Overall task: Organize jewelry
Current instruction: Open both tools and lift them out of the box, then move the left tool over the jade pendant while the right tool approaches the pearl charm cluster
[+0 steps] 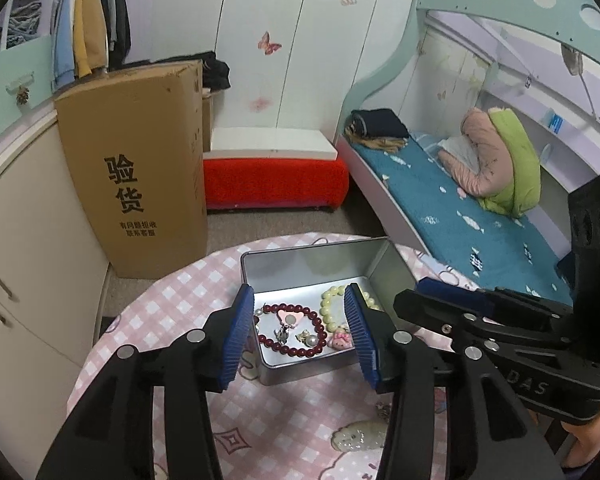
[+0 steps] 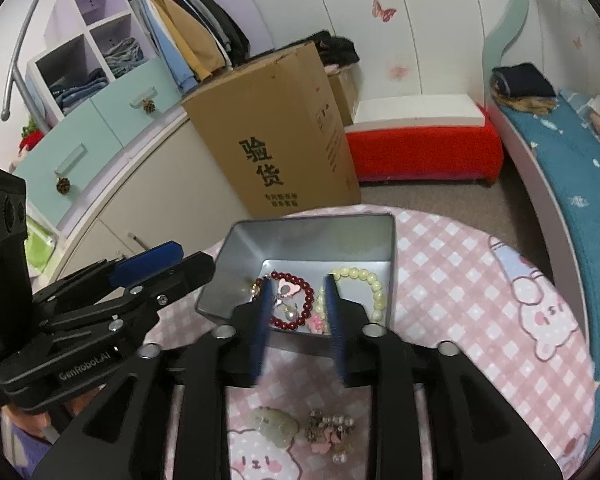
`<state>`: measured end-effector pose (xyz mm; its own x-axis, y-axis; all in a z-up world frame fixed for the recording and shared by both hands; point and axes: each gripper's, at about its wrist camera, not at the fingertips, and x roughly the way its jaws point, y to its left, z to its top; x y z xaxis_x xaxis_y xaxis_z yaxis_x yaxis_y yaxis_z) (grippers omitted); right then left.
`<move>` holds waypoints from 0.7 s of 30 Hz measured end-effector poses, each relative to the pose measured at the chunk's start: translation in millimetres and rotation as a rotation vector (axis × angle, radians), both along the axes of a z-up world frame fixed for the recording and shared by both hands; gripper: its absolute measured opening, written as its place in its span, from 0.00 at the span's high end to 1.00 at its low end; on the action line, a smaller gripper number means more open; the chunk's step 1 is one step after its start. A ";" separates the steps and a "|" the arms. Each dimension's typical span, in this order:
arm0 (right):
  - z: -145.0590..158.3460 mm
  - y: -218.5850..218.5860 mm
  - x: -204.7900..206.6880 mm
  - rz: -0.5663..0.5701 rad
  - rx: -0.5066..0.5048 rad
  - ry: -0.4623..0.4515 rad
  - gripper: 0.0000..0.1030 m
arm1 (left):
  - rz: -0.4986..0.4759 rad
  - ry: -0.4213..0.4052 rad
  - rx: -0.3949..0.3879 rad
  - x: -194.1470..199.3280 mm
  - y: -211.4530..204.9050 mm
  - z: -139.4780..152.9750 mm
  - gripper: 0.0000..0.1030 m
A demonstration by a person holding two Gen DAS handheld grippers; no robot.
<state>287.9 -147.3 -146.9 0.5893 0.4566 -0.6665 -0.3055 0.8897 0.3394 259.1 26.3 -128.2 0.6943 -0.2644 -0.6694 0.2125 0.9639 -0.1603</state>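
Note:
An open silver tin (image 1: 316, 260) (image 2: 244, 256) stands on the pink checked table. Inside lie a dark red bead bracelet (image 1: 320, 330) (image 2: 300, 282), a pale yellow bead bracelet (image 1: 330, 300) (image 2: 374, 284), a pink heart piece (image 1: 290, 317), a pearl earring (image 1: 311, 340) and a pink charm (image 1: 341, 340). My left gripper (image 1: 300, 322) is open and empty, its jaws either side of the tin's contents. My right gripper (image 2: 297, 312) is open and empty above the tin's near edge. On the table by the right gripper lie a pale green jade pendant (image 2: 276, 426) and a cluster of pearl and pink pieces (image 2: 330, 434).
The round table (image 2: 460, 280) has a pink checked cloth with bear prints. A tall cardboard box (image 1: 140, 172) stands behind it beside cream cabinets (image 1: 24, 248). A red bench (image 1: 274, 182) and a bed with a teal cover (image 1: 460, 224) are at the back right.

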 end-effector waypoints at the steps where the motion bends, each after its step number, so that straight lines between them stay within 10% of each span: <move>1: 4.6 -2.1 -5.3 -0.008 -0.009 -0.017 0.58 | -0.001 -0.010 -0.004 -4.9 0.4 3.6 0.56; 21: -18.6 -51.6 -88.8 -0.090 -0.105 -0.029 0.55 | -0.015 0.015 -0.001 -75.5 -12.8 -26.2 0.44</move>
